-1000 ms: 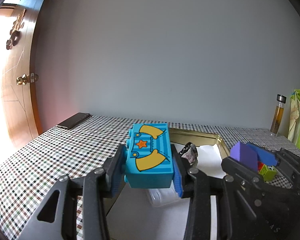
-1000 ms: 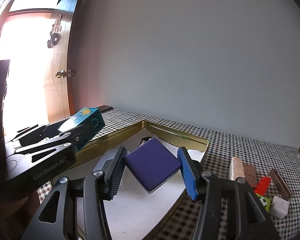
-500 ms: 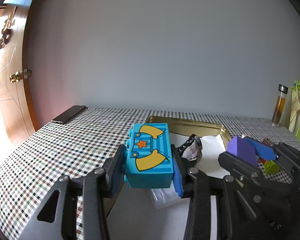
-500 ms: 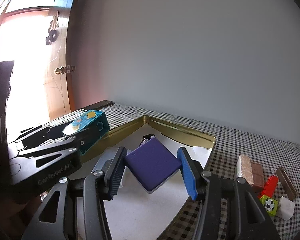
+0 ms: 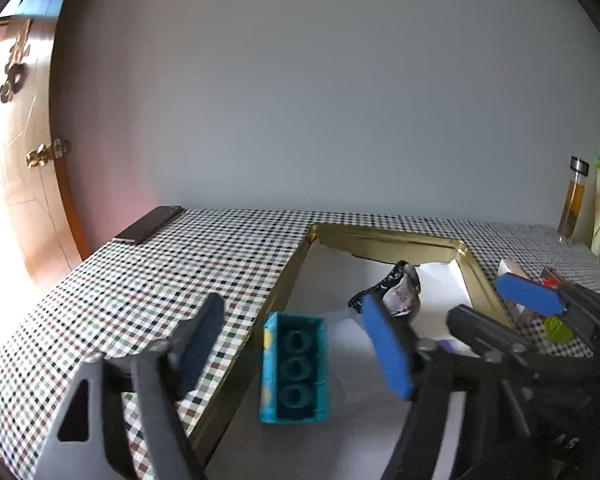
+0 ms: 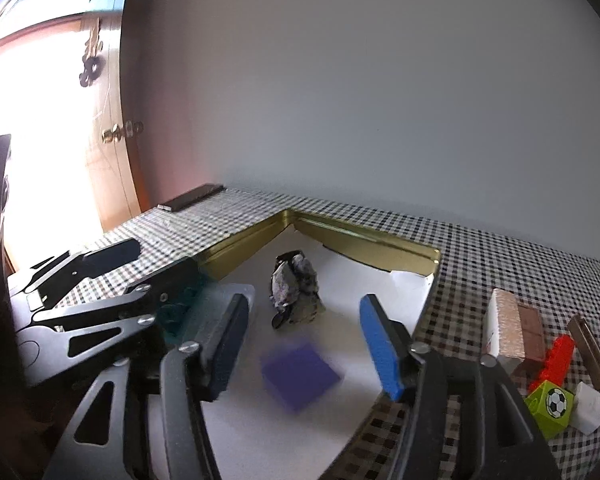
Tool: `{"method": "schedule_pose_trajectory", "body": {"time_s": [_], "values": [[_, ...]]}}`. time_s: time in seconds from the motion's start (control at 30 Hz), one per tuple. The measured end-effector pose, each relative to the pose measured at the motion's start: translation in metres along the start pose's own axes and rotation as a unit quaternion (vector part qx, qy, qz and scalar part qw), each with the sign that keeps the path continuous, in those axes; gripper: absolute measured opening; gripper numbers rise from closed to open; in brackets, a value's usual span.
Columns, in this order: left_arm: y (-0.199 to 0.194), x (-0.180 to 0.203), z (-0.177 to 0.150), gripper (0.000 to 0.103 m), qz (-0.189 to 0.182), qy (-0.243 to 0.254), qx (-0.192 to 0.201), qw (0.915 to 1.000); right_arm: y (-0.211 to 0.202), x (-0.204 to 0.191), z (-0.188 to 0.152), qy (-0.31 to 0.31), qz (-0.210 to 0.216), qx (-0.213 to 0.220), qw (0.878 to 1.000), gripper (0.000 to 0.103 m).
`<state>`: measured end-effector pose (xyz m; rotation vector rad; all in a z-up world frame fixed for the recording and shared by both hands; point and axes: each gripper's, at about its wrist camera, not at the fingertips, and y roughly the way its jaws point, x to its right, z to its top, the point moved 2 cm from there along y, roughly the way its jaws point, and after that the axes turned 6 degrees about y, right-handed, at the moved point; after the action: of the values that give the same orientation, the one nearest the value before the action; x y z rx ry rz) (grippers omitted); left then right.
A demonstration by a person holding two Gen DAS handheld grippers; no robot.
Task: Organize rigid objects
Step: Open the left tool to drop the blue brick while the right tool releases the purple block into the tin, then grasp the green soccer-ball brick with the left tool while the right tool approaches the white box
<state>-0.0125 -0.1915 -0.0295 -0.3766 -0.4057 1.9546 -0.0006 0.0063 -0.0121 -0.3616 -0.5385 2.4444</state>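
Note:
My left gripper (image 5: 296,344) is open. The teal toy brick (image 5: 294,368) lies loose between its fingers, underside studs showing, in the gold tray (image 5: 384,236) lined with white paper. My right gripper (image 6: 308,344) is open too. The purple square block (image 6: 300,374) is blurred below it over the tray's white paper (image 6: 360,280). A dark crumpled rock-like piece (image 6: 296,292) rests in the tray's middle; it also shows in the left wrist view (image 5: 400,292).
On the checkered cloth right of the tray lie a brown-and-white block (image 6: 508,328), a red brick (image 6: 556,360), a green football cube (image 6: 550,402), a white cube (image 6: 588,408) and a brown bar (image 6: 588,344). A dark phone (image 5: 148,224) and a bottle (image 5: 574,200) stand at the back.
Both grippers have opened. The teal brick has dropped from the left gripper and turned underside up. The purple block has left the right gripper and is falling or landing in the tray.

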Motion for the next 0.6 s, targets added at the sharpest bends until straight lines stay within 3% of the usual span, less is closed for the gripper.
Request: {"method": "schedule_pose_trajectory", "body": {"time_s": [0.1,0.2,0.4,0.6], "values": [[-0.007,-0.002,-0.003,0.095,0.011,-0.011,0.01,0.9998,-0.009,0.005,-0.001,0.002,-0.009,0.009,1.0,0.076],[-0.017,0.004,0.0,0.099,0.011,-0.015,0.027,0.9995,-0.022,0.011,-0.003,0.003,-0.012,0.019,1.0,0.078],[-0.041,0.043,0.004,0.102,-0.019,0.008,0.055,0.9983,-0.052,0.047,-0.007,0.018,-0.027,0.03,0.999,0.08],[-0.051,0.101,0.012,0.102,-0.066,0.044,0.056,0.9953,-0.087,0.113,-0.014,0.029,-0.092,0.042,0.994,0.083]]}}
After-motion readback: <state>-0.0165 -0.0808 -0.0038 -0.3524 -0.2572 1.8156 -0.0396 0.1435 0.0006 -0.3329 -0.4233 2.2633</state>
